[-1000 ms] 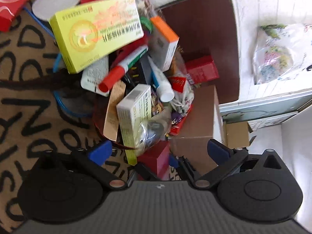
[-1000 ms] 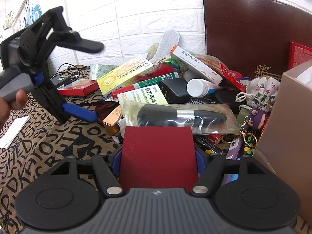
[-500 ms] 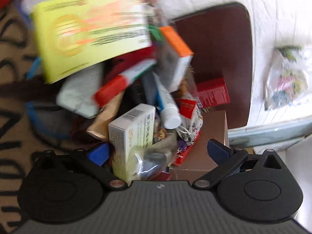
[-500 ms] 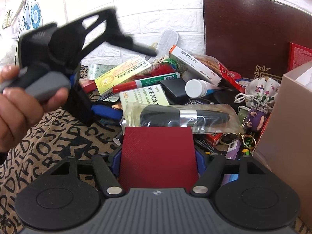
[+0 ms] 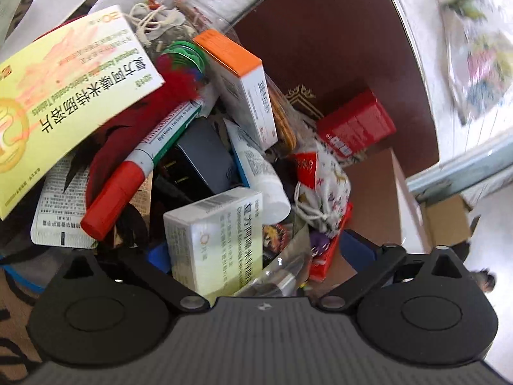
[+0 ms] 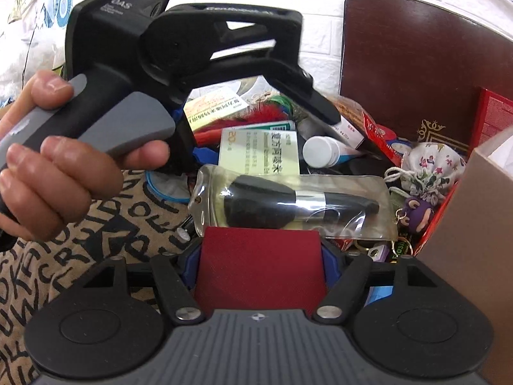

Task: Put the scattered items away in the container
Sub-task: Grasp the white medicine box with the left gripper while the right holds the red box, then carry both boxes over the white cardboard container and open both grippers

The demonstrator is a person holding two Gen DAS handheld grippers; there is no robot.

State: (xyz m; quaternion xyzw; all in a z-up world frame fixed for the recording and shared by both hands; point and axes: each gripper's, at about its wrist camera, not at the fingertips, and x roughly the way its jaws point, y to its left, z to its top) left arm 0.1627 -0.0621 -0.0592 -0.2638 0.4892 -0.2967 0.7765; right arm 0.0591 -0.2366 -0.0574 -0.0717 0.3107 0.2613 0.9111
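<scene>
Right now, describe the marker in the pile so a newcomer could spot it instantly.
Start at the big dark-brown board leaning on the white wall, then drop to the heap of boxes in front of it. Below the large yellow medicine box lies the marker, slanted across the pile. It is the only pen-shaped item with a fat red cap and a white-and-green barrel.

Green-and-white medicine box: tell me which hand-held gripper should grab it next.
Left. The left hand-held gripper is open with the green-and-white medicine box between its fingers. The right hand-held gripper is already shut on a dark red box.
</scene>
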